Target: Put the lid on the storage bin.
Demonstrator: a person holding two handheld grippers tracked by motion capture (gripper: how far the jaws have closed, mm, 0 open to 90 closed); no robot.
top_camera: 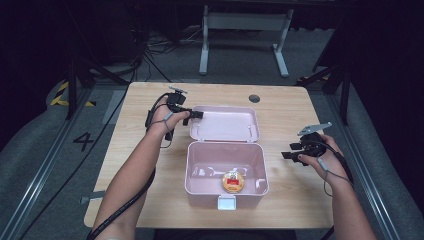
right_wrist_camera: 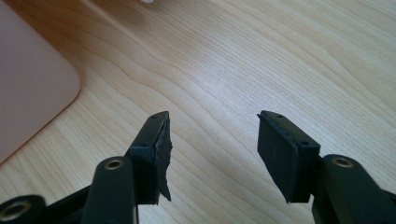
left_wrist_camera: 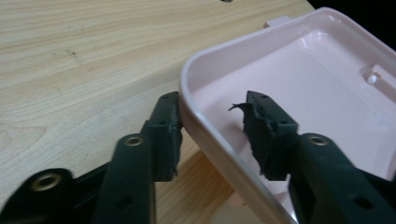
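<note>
High view has the left tongs (top_camera: 196, 114) at the left rim of the flipped-back pink lid (top_camera: 227, 124). Left gripper view shows them spread, one jaw outside the lid's rim touching it, the other inside and apart from it, so nothing is pinched. Right of those tongs and nearer the person sits the open pink box (top_camera: 200, 165), a round orange tin (top_camera: 233, 181) on its floor. Farther right, the right tongs (top_camera: 288, 151) hover spread over bare tabletop (top_camera: 292, 200), just beside the box's right wall, holding nothing.
</note>
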